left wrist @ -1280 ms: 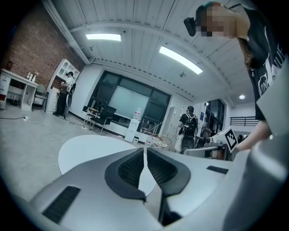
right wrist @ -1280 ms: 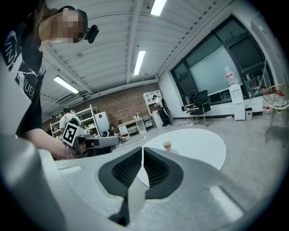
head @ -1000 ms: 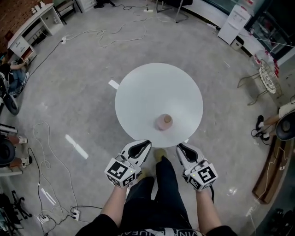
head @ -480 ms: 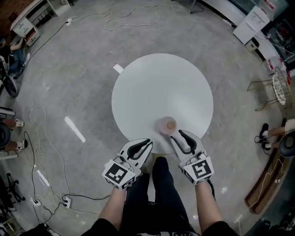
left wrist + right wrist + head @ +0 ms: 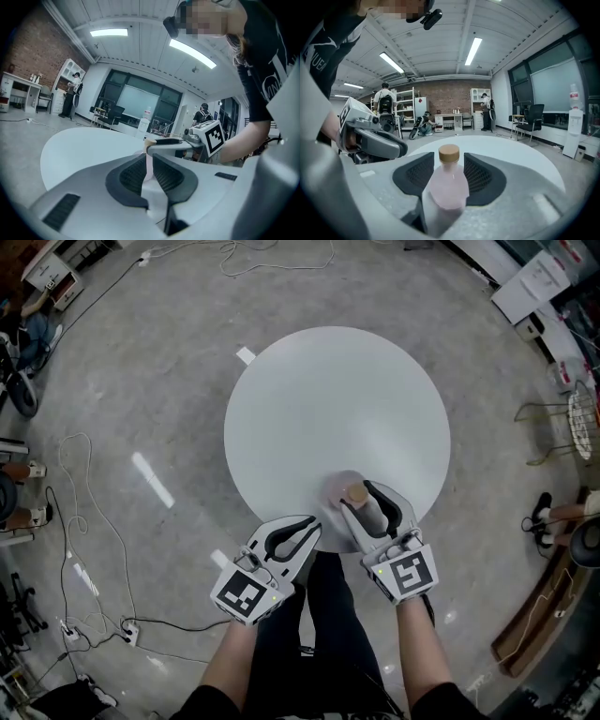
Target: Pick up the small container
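Small container (image 5: 443,187) translucent plastic; table (image 5: 319,409) smooth, matt.

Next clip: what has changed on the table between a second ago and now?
The right gripper moved forward over the near edge to the small container. Its jaws have just been opening and now stand on either side of the container, not pressing on it. Nothing has been gripped or let go. Unchanged: the container stands upright in the same spot on the round table, and the left gripper stays shut and empty at the near edge.

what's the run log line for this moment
phase: pre-grasp | right claw: open, jaws just been opening, small pink bottle between them, not gripped | left claw: shut, empty | bottle upright on round white table
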Available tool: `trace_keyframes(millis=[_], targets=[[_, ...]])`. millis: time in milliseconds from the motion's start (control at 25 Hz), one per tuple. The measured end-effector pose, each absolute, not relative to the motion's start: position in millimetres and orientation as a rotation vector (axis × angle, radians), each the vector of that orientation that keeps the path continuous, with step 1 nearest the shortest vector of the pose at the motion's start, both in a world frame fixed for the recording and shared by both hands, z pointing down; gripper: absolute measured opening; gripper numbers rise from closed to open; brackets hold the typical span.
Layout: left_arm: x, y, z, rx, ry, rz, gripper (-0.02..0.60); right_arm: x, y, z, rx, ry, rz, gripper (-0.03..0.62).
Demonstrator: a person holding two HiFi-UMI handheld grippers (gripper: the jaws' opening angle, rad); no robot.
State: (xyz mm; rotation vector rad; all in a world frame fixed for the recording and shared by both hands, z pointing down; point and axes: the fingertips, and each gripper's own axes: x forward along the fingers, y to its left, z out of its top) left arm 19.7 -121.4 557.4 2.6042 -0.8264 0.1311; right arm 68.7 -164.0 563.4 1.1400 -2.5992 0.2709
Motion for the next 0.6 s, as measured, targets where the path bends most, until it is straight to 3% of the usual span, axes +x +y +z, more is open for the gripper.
trace_keyframes(millis=[520,600], targets=[[21.2,-131.1,571.3,2.657,-0.834,0.212,0.026,56.7,-181.2,573.1,1.165,-2.629,0.194,0.178],[21.0,-132.5,573.5,2.672,-0.822,0.235,0.026,55.7,-181.7,573.0,1.177,-2.63,0.187,0.147]])
